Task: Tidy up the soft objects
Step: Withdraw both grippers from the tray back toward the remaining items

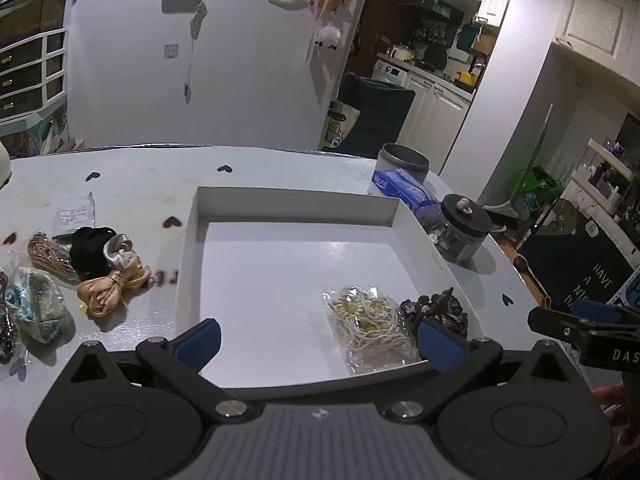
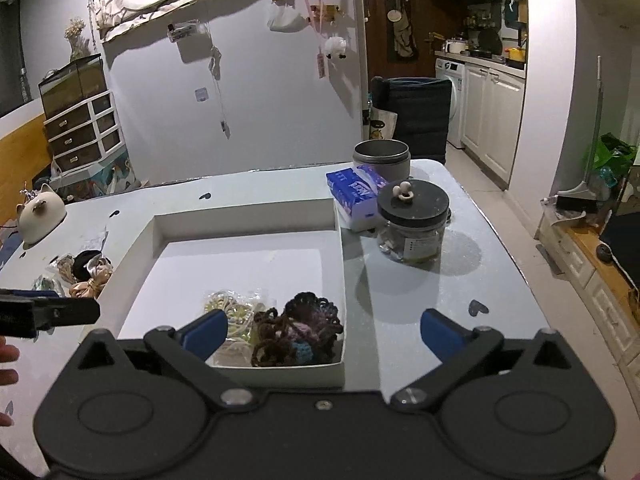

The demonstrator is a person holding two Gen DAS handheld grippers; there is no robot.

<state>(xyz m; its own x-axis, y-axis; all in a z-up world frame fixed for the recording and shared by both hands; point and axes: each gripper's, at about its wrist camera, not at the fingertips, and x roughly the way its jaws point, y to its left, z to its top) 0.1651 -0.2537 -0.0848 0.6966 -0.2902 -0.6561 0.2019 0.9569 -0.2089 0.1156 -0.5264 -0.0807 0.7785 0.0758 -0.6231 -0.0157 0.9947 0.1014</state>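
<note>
Standing fully open and empty, the left gripper (image 1: 320, 340) hangs over the near edge of the white tray (image 1: 292, 204). The right gripper (image 2: 323, 332) is likewise spread wide, holding nothing, above the tray's near right corner.

Inside the tray, at that corner, lie a clear bag of cream cord (image 1: 370, 320) and, touching it on the right, a dark crochet piece (image 2: 304, 332); neither touches a pad.

Left of the tray, on the table (image 1: 140, 184), a cluster waits: satin bow (image 1: 114, 286), black scrunchie (image 1: 90, 250), tan cord (image 1: 44, 250), blue-white bundle (image 1: 36, 308).

Right of the tray stand a lidded jar (image 2: 414, 220), tissue pack (image 2: 354, 194) and tin (image 2: 382, 158).
</note>
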